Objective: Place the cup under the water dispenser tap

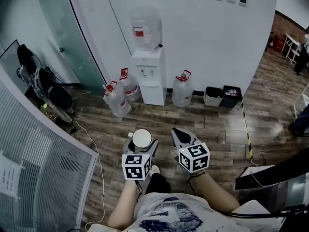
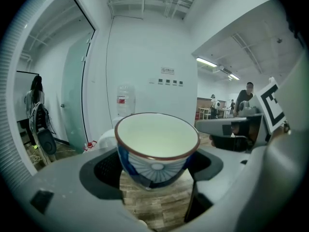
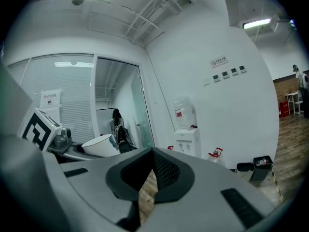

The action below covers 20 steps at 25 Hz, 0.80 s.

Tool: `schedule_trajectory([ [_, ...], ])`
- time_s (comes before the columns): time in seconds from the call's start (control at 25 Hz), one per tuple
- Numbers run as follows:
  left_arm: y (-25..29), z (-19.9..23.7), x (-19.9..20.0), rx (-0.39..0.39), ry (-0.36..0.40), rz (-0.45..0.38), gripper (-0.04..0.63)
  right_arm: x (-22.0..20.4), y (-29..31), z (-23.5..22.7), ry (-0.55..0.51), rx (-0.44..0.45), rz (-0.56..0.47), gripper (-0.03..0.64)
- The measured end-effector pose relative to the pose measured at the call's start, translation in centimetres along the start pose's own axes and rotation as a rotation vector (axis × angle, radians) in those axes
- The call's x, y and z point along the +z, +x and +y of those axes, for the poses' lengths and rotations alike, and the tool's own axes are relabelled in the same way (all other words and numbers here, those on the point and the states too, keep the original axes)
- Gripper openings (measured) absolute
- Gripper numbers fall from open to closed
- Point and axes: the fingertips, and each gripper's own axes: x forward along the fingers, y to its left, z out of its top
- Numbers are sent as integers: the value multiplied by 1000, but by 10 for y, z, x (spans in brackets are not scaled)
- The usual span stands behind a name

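I hold both grippers low in front of my body, side by side over the wood floor [image 1: 217, 129], pointing forward. The left gripper [image 1: 141, 145] has its jaws closed on the blue-and-white cup [image 2: 157, 149], which sits upright between them, its inside plain white. The right gripper [image 1: 180, 136] has its jaws pressed together, gripping nothing. The water dispenser [image 1: 148, 76] stands well ahead against the wall, a large bottle [image 1: 145, 28] on top and water jugs [image 1: 182, 90] on the floor beside it.
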Motion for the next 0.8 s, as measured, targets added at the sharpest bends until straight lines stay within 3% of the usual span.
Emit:
schedule_trajectory([
  [0.8,160,164,73,-73,-8,46,430,45,233,-34,7,-58,72,20],
])
